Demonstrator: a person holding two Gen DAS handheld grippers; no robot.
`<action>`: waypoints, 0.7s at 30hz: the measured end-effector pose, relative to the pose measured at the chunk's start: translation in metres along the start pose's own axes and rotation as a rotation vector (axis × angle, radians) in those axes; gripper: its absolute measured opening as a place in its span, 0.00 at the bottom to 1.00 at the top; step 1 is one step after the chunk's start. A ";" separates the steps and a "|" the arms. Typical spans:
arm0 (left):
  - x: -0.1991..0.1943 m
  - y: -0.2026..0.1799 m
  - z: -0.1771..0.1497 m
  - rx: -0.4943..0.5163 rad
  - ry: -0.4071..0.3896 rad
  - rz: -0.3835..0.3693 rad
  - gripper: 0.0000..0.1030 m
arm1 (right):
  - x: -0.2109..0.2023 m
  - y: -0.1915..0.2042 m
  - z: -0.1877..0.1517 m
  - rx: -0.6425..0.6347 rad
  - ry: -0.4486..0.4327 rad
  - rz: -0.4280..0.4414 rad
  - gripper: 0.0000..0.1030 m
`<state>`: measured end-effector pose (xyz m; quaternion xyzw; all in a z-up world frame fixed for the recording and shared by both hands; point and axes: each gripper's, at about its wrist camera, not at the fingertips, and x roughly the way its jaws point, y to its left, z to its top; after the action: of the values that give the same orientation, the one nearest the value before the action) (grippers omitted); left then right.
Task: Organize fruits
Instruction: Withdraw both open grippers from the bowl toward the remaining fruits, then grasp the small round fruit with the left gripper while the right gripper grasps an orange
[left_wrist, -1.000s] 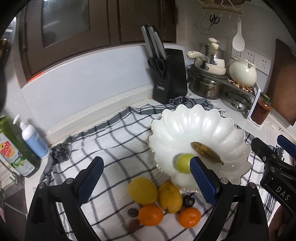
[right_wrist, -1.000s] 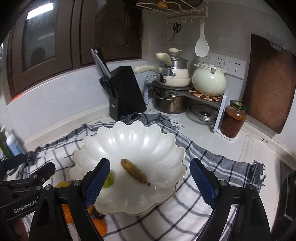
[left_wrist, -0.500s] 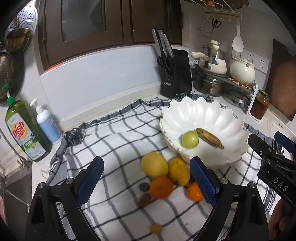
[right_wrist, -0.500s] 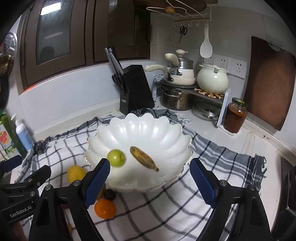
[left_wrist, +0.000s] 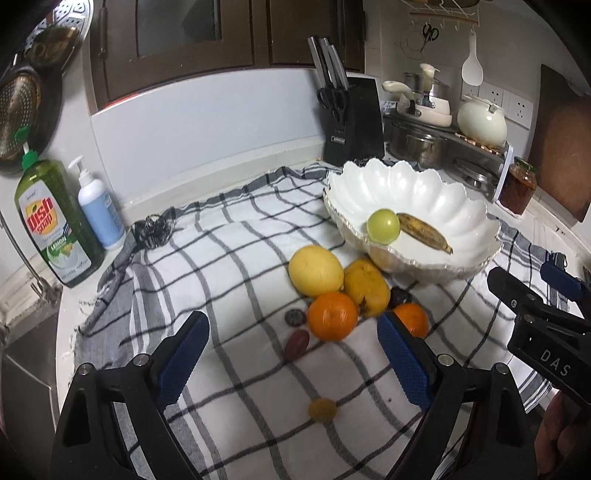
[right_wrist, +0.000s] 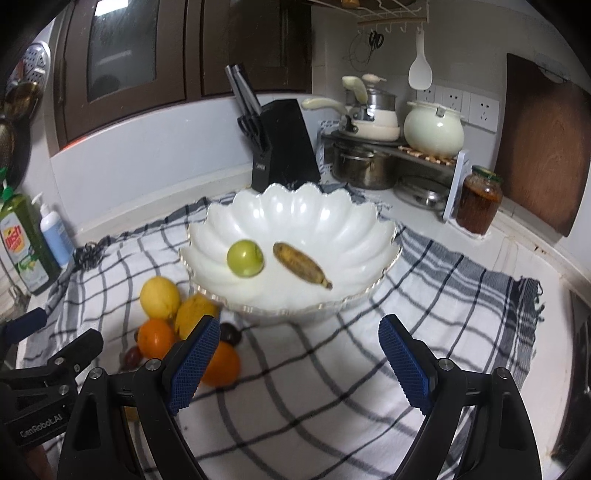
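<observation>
A white scalloped bowl (left_wrist: 436, 192) (right_wrist: 332, 218) on a checked cloth holds a green apple (left_wrist: 383, 226) (right_wrist: 245, 257) and a browned banana (left_wrist: 424, 232) (right_wrist: 301, 264). In front of it lie a lemon (left_wrist: 315, 270) (right_wrist: 159, 297), a yellow mango (left_wrist: 366, 286), two oranges (left_wrist: 332, 315) (left_wrist: 411, 319), dark plums (left_wrist: 295, 317) and a small yellow fruit (left_wrist: 322, 409). My left gripper (left_wrist: 293, 363) is open and empty above the cloth, short of the fruit pile. My right gripper (right_wrist: 299, 363) is open and empty in front of the bowl.
A knife block (left_wrist: 351, 122) stands behind the bowl. Pots on a rack (left_wrist: 443, 125) and a jar (left_wrist: 517, 184) are at the back right. Dish soap (left_wrist: 51, 225) and a pump bottle (left_wrist: 98, 206) stand at the left by a sink edge.
Both grippers have pulled back and up from the bowl. More of the cloth and the whole fruit pile now show. Both stay open and empty.
</observation>
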<state>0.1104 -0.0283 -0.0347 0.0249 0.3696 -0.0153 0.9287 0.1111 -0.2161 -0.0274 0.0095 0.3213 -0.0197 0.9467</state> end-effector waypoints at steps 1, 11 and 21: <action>0.001 0.001 -0.004 -0.001 0.002 -0.002 0.88 | 0.000 0.001 -0.004 -0.003 0.005 0.001 0.86; 0.011 -0.001 -0.036 0.009 0.047 -0.022 0.79 | 0.003 0.004 -0.031 -0.008 0.033 0.000 0.86; 0.026 -0.006 -0.057 0.022 0.107 -0.048 0.64 | 0.013 0.004 -0.053 -0.010 0.079 0.011 0.86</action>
<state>0.0902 -0.0309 -0.0943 0.0272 0.4191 -0.0402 0.9067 0.0891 -0.2111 -0.0772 0.0074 0.3587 -0.0127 0.9334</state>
